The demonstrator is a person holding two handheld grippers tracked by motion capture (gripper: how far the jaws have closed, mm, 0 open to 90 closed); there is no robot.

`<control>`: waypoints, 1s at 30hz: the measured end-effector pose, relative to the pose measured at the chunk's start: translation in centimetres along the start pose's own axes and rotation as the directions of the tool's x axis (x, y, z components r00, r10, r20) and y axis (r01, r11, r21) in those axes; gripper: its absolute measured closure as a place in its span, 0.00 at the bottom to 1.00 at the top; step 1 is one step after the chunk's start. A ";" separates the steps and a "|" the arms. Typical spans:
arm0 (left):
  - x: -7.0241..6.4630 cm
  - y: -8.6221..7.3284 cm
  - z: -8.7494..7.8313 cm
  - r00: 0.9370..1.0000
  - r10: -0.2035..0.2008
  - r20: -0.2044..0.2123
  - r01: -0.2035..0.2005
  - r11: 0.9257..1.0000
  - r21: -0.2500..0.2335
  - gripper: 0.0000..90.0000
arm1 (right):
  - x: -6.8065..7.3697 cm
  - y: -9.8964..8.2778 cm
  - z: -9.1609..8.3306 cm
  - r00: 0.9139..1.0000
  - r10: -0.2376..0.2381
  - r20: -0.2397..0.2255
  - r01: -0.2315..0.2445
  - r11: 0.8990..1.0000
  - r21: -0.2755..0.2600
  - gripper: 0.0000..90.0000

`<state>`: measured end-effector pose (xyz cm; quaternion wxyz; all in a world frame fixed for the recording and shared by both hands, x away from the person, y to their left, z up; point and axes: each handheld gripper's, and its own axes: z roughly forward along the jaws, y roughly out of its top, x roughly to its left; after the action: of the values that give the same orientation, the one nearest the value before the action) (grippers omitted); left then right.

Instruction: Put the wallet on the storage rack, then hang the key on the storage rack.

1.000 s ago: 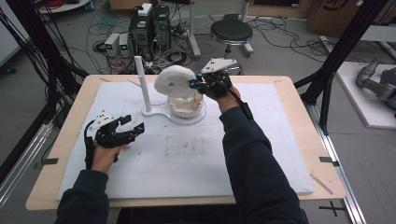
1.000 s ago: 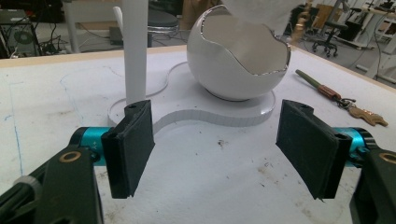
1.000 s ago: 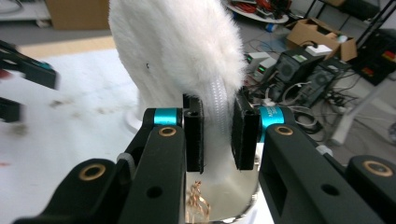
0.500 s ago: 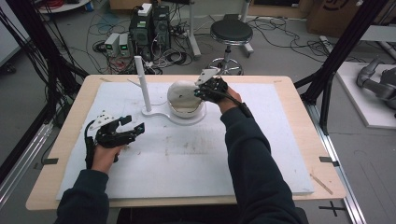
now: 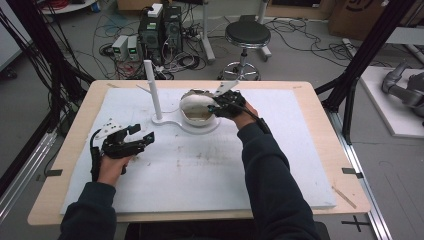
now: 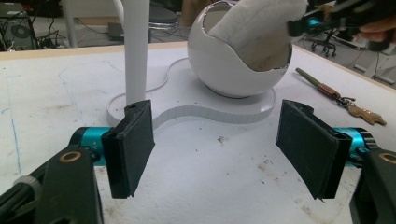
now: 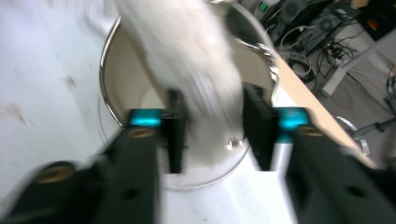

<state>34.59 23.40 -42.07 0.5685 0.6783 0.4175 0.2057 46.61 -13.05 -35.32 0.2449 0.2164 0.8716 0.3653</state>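
Since a second ago the white fluffy cloth has gone from sitting high above the round white bowl to being pushed down into its mouth, and the right tool has dropped with it to the bowl's rim. The left tool has barely shifted.

The right tool pinches the cloth between its two pads; in the right gripper view the fabric bulges out above the jaws and hangs over the bowl's opening, blurred by motion. The bowl sits on a flat white base plate beside an upright white post, all on the white-covered table. The left tool rests low on the table, well apart from the bowl, its jaws spread wide with nothing between them.

The likely trouble is the bowl itself: it looks round-bottomed and nothing steadies it, so a sideways push from the cloth could rock or roll it off the plate. A key with a fob lies near the plate.
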 end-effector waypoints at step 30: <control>0.5 -0.4 -0.8 0.999 0.001 -0.039 -0.001 1.000 -0.006 0.30 | 0.4 -14.4 -10.8 0.883 0.443 0.155 -0.438 0.896 -0.070 0.28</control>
<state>34.16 24.31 -42.38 0.5623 0.6728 0.4273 0.2204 37.15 -27.71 -39.50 0.2314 0.4343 0.7699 0.4062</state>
